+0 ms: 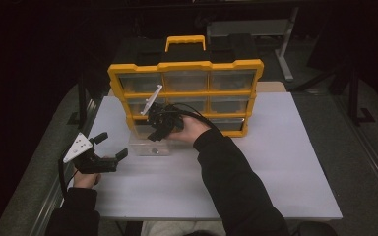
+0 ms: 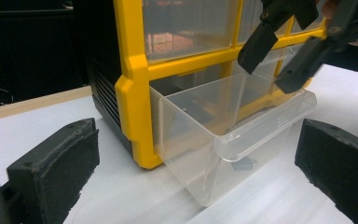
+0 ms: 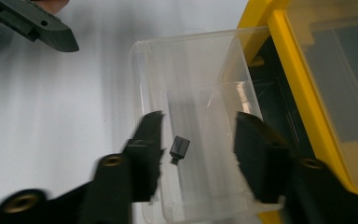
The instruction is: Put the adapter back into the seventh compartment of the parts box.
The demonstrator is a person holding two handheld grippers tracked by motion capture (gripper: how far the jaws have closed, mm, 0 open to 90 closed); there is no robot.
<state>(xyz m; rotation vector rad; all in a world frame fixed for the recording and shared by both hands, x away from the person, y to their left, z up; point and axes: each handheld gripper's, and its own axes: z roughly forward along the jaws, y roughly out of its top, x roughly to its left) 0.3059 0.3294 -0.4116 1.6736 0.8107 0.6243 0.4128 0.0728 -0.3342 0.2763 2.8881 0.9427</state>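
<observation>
A yellow organizer (image 1: 187,66) with clear drawers stands on the white table (image 1: 275,167). Its bottom-left drawer (image 1: 147,147) is pulled out toward me. A small black part (image 3: 179,149) is in the drawer (image 3: 140,70), and through the clear front wall it looks to rest on the floor as a small dark block (image 2: 243,164). My right gripper (image 3: 199,123) hovers over the drawer, jaws open, nothing pressed between them. My left gripper (image 1: 112,146) stands open left of the drawer, low over the table, pointing at it.
The organizer's black body and yellow handle (image 1: 185,42) rise behind the drawer. Bare white tabletop lies to the right and in front. The table's left edge is close to my left hand (image 1: 84,179).
</observation>
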